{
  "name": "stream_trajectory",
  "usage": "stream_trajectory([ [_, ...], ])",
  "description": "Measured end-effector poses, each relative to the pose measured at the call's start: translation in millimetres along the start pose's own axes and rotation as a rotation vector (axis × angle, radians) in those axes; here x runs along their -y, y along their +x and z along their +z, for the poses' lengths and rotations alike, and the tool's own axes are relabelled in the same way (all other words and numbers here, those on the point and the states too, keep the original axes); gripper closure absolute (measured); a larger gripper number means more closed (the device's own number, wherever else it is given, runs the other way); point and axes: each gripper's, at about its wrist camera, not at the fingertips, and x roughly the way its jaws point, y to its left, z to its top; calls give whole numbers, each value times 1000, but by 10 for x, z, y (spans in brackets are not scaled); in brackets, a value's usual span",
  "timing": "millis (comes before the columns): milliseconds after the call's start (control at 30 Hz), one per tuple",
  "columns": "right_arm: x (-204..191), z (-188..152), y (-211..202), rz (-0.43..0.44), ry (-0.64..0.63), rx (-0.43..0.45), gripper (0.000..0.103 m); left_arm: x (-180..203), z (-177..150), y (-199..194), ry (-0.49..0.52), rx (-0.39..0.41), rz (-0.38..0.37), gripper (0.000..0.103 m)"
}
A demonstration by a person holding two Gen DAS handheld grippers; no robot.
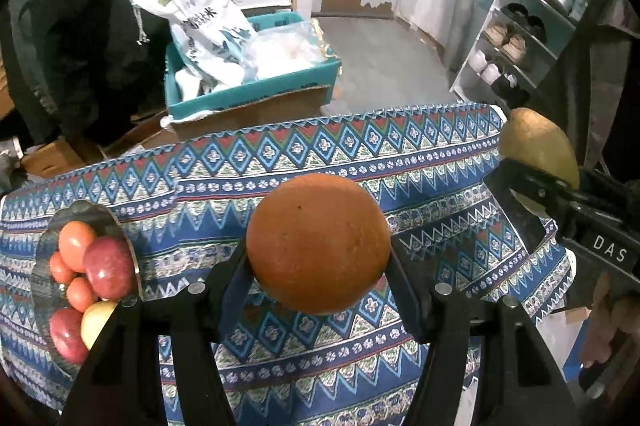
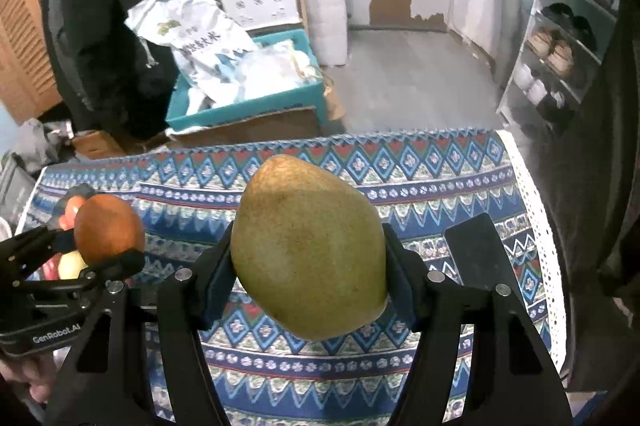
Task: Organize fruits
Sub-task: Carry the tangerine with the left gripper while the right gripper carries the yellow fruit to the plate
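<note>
Left wrist view: the left gripper pinches an orange at frame centre, above the patterned tablecloth. A metal plate of fruit sits at the left edge.

Right wrist view: the right gripper pinches a green mango at frame centre. The orange appears at left.

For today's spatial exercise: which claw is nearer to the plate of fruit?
Left. The left claw, shut on the orange, hangs just beside the plate. The right claw, holding the mango, is farther off, beyond the left one.
</note>
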Motion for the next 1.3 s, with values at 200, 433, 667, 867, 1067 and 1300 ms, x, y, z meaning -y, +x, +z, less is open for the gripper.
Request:
stream_trajectory([
  [200,-206,47,-152,29,-32,27,37,-87,-64,-219,-2,29,3,38],
  [433,-487,79,-258,65,-72,44,37,-274,-114,-481,-27,60,11,38],
  [667,-799,109,-303,96,-122,52,37,-552,-205,-677,-72,87,29,38],
  [867,-1109,139,-291,133,-161,52,37,-844,-278,-760,-119,100,54,38],
  [1067,-1450,164,-253,170,-209,48,37,-1157,-370,-844,-169,117,85,38],
  [1300,-1828,207,-218,208,-255,47,37,-1518,-467,-944,-233,131,116,38],
])
